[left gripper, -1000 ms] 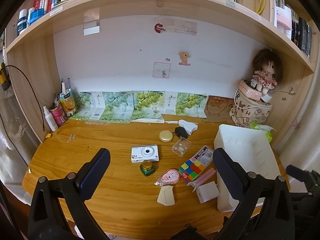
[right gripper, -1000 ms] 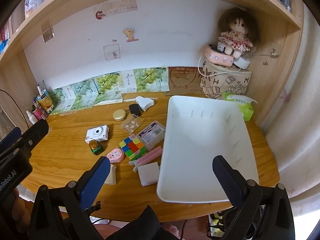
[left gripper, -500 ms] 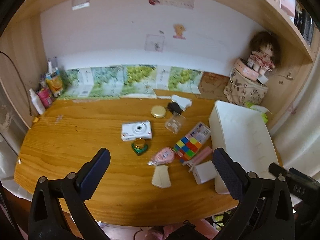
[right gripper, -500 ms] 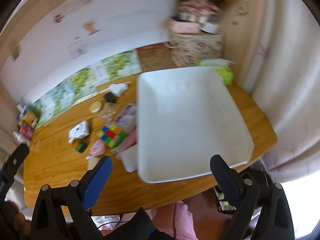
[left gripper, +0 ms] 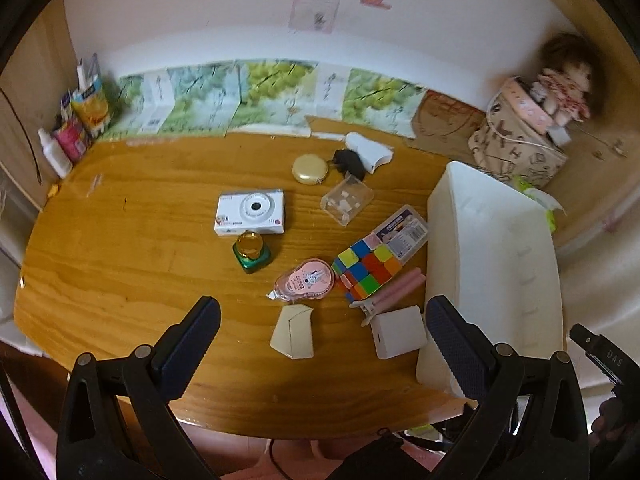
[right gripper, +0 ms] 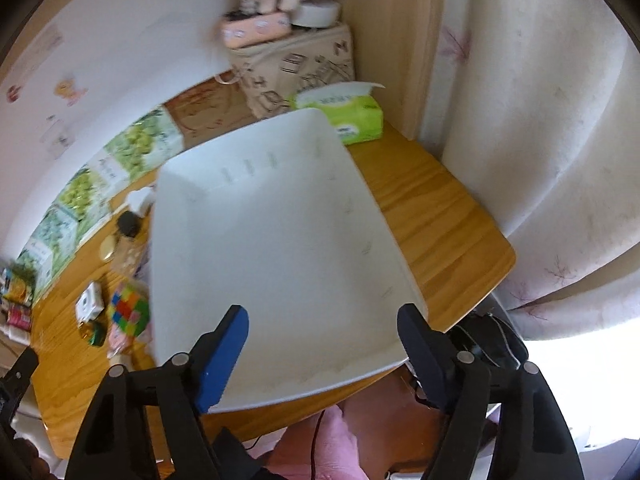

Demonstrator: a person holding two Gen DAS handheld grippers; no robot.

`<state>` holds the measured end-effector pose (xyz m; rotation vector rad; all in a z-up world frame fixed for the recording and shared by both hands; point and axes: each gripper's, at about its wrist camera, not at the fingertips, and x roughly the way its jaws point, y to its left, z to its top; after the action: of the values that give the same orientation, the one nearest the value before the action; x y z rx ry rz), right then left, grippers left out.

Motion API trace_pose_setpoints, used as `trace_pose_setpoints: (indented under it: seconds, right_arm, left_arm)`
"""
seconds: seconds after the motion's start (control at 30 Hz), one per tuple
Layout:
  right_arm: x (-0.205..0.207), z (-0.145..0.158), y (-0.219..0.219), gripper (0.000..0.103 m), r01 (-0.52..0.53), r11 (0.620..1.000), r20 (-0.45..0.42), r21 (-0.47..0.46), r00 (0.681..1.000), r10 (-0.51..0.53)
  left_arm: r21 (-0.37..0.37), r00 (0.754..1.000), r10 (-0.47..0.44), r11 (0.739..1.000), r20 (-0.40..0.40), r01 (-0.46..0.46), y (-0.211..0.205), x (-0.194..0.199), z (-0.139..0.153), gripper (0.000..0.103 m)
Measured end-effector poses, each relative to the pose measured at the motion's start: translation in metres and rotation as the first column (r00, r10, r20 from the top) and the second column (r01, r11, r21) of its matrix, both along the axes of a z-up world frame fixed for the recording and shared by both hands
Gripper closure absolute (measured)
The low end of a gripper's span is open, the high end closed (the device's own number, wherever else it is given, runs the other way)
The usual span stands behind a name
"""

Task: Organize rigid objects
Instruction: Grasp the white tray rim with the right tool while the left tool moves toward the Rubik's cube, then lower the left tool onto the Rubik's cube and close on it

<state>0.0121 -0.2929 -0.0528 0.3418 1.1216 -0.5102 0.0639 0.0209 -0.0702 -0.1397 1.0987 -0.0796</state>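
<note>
A wooden surface [left gripper: 120, 264] sits in a shelf alcove with a white back wall, and grape-print cartons line the rear edge. A second ago both my cameras looked more level and took in the shelf above; now they tip down over the clutter, so I judge the sorting is only about to begin.

Going left to right in my left view: bottles and tubes [left gripper: 76, 120] stand in the far left corner. My left gripper [left gripper: 320, 320] hangs wide open with nothing between its jaws, above the near edge. Ahead of it lie the white camera [left gripper: 251, 212], a small green jar [left gripper: 251, 254] just in front of it, a round gold tin [left gripper: 309, 169], a clear box [left gripper: 347, 203], a pink tape dispenser [left gripper: 304, 285], a cream wedge [left gripper: 294, 332], the colourful puzzle cube [left gripper: 366, 270], a pink clip [left gripper: 394, 294] and a white cube [left gripper: 397, 332].

The white tray [left gripper: 492, 256] stands at the right, still bare inside, touching none of the loose items I can see except perhaps the white cube beside its wall.

My right gripper [right gripper: 322, 338] has swung over the tray's [right gripper: 280, 240] near rim; its jaws are closing, with only the rim below them and nothing gripped.
</note>
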Motion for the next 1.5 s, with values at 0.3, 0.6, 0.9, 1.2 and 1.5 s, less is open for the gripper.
trace_pose_setpoints:
  seconds: [0.3,0.6,0.9,1.2,1.5]
  right_arm:
    - [0.043,-0.018,-0.052,0.037,-0.04,0.999,-0.069,0.018,0.997,0.041]
    - [0.07,-0.06,-0.101,0.055,-0.034,0.996,-0.164,0.077,0.985,0.046]
    - [0.086,-0.098,-0.117,0.087,-0.052,0.984,-0.242,0.171,0.966,0.093]
    - [0.104,-0.108,-0.115,0.099,-0.113,0.972,-0.26,0.204,0.951,0.165]
    - [0.129,-0.111,-0.107,0.099,-0.144,0.972,-0.285,0.186,0.939,0.193]
  left_arm:
    - [-0.015,0.987,0.077,0.997,-0.143,-0.08,-0.005,0.021,-0.028,0.001]
    - [-0.044,0.949,0.128,0.988,-0.288,-0.147,-0.016,0.04,-0.063,0.001]
    - [-0.045,0.911,0.191,0.974,-0.366,-0.222,-0.022,0.066,-0.081,0.001]
    - [-0.055,0.86,0.263,0.947,-0.437,-0.317,-0.021,0.09,-0.099,0.001]
    - [-0.08,0.814,0.284,0.924,-0.507,-0.373,-0.016,0.109,-0.117,0.002]
